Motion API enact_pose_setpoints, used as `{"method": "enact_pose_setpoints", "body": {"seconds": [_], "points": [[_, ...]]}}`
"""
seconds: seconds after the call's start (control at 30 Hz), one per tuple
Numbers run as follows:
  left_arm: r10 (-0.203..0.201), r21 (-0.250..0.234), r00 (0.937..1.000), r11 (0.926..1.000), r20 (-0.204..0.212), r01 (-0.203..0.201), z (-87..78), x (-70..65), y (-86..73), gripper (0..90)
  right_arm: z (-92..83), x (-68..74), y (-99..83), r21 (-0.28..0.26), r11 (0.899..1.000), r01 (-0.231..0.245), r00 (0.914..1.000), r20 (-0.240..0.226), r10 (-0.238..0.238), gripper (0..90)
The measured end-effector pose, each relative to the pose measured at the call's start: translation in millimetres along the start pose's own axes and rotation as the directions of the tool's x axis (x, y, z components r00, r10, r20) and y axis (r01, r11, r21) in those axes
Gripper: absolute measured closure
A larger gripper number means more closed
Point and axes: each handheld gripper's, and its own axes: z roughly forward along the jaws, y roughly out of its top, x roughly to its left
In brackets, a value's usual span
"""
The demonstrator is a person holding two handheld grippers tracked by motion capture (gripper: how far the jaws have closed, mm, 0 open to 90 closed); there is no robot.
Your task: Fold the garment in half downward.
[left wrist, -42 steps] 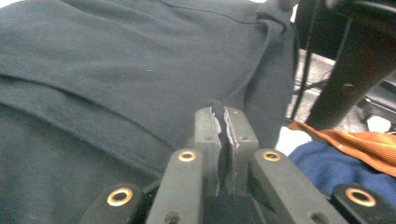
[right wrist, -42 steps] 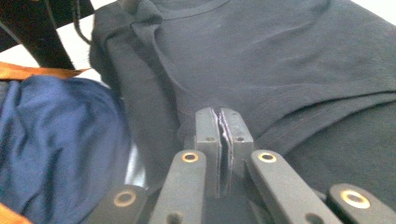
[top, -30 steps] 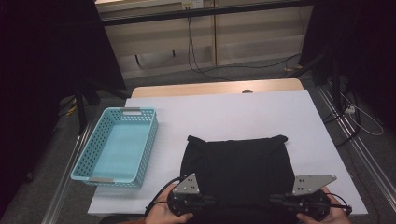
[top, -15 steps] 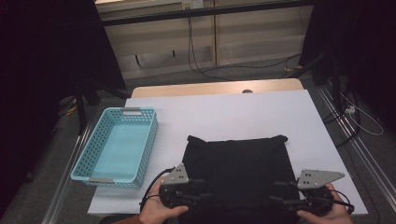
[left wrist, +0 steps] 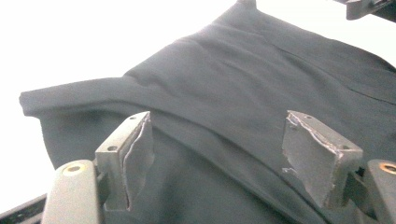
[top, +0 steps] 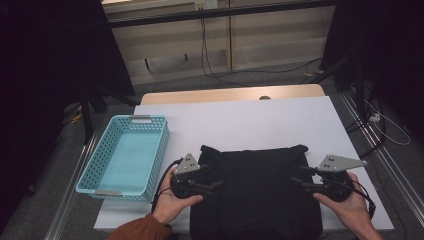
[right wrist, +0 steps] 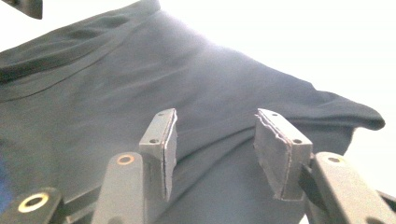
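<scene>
High view, garment: I see the black folded fabric garment (top: 255,192) lying flat on the white table (top: 250,122), between my two claws.
High view, left gripper (top: 216,181): it sits at the garment's left edge, jaws pointing inward over the cloth; the light blue perforated plastic basket (top: 125,156) stands just beside it on its outer side.
High view, right gripper (top: 296,182): it sits at the garment's right edge, pointing inward.
Left gripper view, jaws: spread wide, having just been opening; nothing is pinched, and the black cloth lies beneath and ahead of the pads (left wrist: 140,154).
Right gripper view, jaws: parted, pads (right wrist: 169,140) clear of the cloth, which lies below and ahead; a fold runs under them.
</scene>
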Motion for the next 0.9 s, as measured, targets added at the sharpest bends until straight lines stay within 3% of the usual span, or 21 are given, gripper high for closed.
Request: {"method": "enact_pose_setpoints", "body": {"seconds": [0.1, 0.23, 0.3, 0.4, 0.5, 0.63, 0.7, 0.8, 0.83, 0.9], "points": [[0.009, -0.003, 0.9995, 1.0000, -0.029, -0.009, 8.6, 7.7, 4.5, 25.1, 5.4, -13.9, 5.5, 0.001, 1.000, -0.018, 0.9990, 0.041, 0.018, 50.1], [-0.019, 0.004, 0.9991, 0.9998, -0.038, 0.019, 19.5, 15.6, 12.8, 25.1, 14.4, -37.3, 14.3, 0.004, 0.999, -0.044, 0.9944, 0.096, 0.043, 54.5], [-0.005, -0.001, 0.9987, 1.0000, -0.052, 0.005, 22.9, 16.5, 18.3, 25.0, 20.7, -48.9, 17.9, 0.016, 0.998, -0.059, 0.9918, 0.115, 0.057, 56.9], [-0.016, -0.004, 0.9991, 0.9999, -0.039, 0.016, 30.4, 21.6, 23.8, 24.9, 32.8, -64.6, 21.3, 0.042, 0.993, -0.114, 0.9857, 0.130, 0.108, 58.5], [-0.012, 0.011, 0.9993, 0.9999, -0.035, 0.012, 42.2, 28.2, 24.6, 24.2, 46.3, -75.7, 23.1, 0.034, 0.989, -0.141, 0.9807, 0.142, 0.135, 63.2], [-0.028, 0.015, 0.9978, 0.9995, -0.061, 0.028, 53.0, 36.9, 24.8, 23.5, 59.9, -87.6, 30.3, 0.057, 0.989, -0.135, 0.9768, 0.175, 0.123, 66.9], [-0.033, 0.014, 0.9968, 0.9993, -0.073, 0.034, 54.8, 40.1, 24.6, 23.3, 65.8, -94.4, 33.1, 0.063, 0.989, -0.132, 0.9687, 0.220, 0.115, 67.9], [-0.043, 0.010, 0.9947, 0.9990, -0.093, 0.044, 53.0, 43.4, 22.6, 22.7, 74.1, -102.7, 28.8, 0.090, 0.985, -0.148, 0.9670, 0.222, 0.125, 67.9], [-0.035, 0.015, 0.9946, 0.9992, -0.098, 0.036, 52.2, 43.7, 22.5, 21.8, 77.1, -103.9, 24.1, 0.106, 0.982, -0.156, 0.9705, 0.201, 0.133, 67.4], [-0.035, 0.014, 0.9944, 0.9992, -0.099, 0.037, 49.2, 46.2, 22.1, 21.6, 80.2, -102.7, 18.8, 0.144, 0.980, -0.138, 0.9726, 0.207, 0.107, 67.3]]}}
